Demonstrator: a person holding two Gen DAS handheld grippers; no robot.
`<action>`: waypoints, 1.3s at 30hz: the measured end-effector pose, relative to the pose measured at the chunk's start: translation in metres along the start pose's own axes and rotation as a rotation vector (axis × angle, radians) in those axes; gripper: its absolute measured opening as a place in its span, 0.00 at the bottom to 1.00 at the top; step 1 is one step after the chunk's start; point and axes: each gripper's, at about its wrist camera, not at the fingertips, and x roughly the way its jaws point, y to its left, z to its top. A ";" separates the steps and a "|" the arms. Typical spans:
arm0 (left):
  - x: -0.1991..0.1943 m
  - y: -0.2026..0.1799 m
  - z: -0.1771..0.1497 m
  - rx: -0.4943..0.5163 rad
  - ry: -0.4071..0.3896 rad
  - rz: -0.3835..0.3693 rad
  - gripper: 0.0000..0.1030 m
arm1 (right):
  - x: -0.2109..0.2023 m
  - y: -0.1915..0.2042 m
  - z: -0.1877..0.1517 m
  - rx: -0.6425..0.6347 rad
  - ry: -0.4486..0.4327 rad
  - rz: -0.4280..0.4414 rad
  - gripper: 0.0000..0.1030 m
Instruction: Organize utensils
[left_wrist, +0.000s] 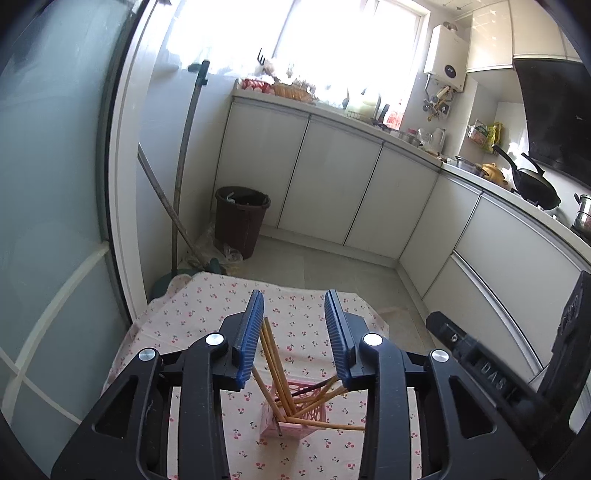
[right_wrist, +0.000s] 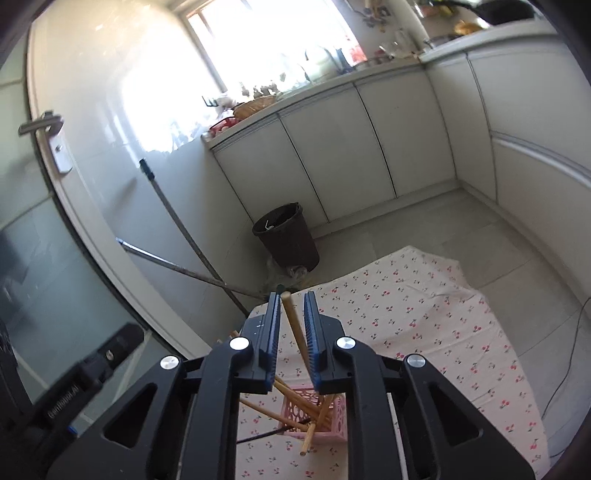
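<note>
dark bin, mop poles (leaning), black wok

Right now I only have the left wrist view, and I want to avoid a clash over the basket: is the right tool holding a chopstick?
Observer: One chopstick stands between the right tool's fingers, with its lower end in the pink basket.
Operator: Is the tool clamped on it?
Observer: No. The fingers stand narrowly apart, with a gap beside the chopstick.
Operator: Is there anything on the floor on that side?
Observer: A dark cable lies on the floor beyond the right edge of the cloth.
</note>
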 end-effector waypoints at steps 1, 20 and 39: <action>-0.003 -0.001 -0.001 0.004 -0.007 -0.001 0.33 | -0.005 0.005 -0.002 -0.023 -0.008 -0.006 0.15; -0.043 -0.033 -0.071 0.174 -0.053 0.090 0.67 | -0.072 -0.010 -0.054 -0.146 0.001 -0.179 0.47; -0.056 -0.041 -0.118 0.218 0.000 0.114 0.92 | -0.109 -0.058 -0.108 -0.096 0.009 -0.388 0.74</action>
